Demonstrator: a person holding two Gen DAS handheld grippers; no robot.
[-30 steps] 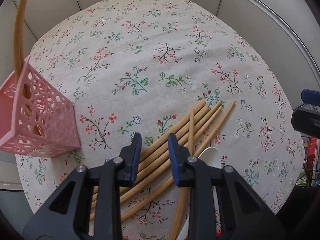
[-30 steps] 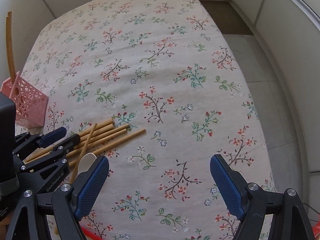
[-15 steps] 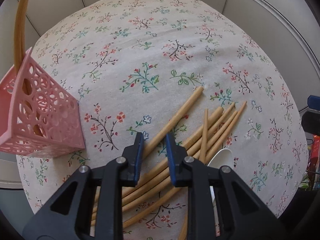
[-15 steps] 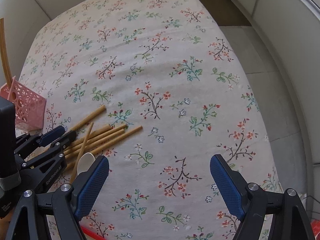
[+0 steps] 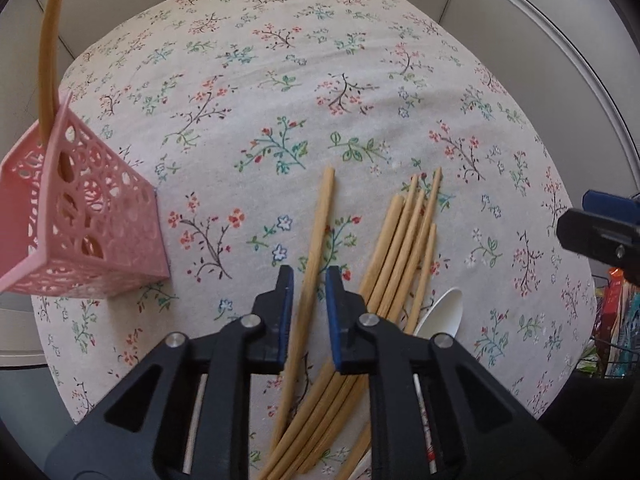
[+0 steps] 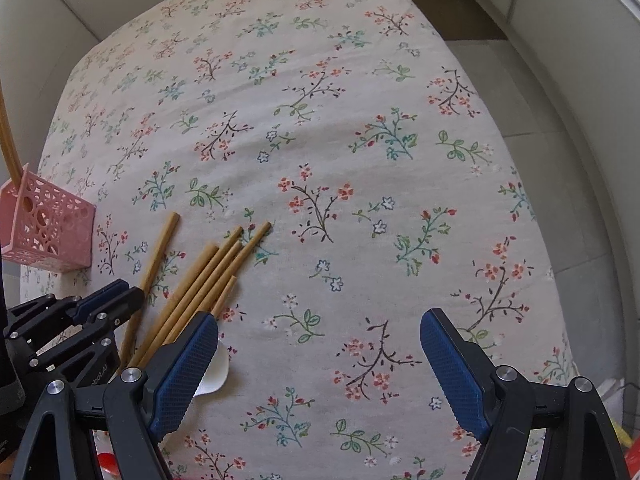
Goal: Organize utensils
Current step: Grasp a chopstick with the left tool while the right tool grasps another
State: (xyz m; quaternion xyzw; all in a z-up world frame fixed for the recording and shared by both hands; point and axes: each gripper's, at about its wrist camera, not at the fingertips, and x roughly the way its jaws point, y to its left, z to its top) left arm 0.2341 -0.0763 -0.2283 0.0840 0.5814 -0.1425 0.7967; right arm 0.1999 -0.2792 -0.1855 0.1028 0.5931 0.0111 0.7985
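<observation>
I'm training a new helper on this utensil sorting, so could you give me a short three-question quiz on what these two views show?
1. True or false: the left gripper has one chopstick between its fingers, apart from the chopstick bundle.
2. Multiple choice: where is the pink basket? A) left of the chopsticks, B) right of the white spoon, C) under the right gripper.
3. Fill in: the right gripper is wide ____ and holds nothing.

Key: 1 true; 2 A; 3 open.
</observation>
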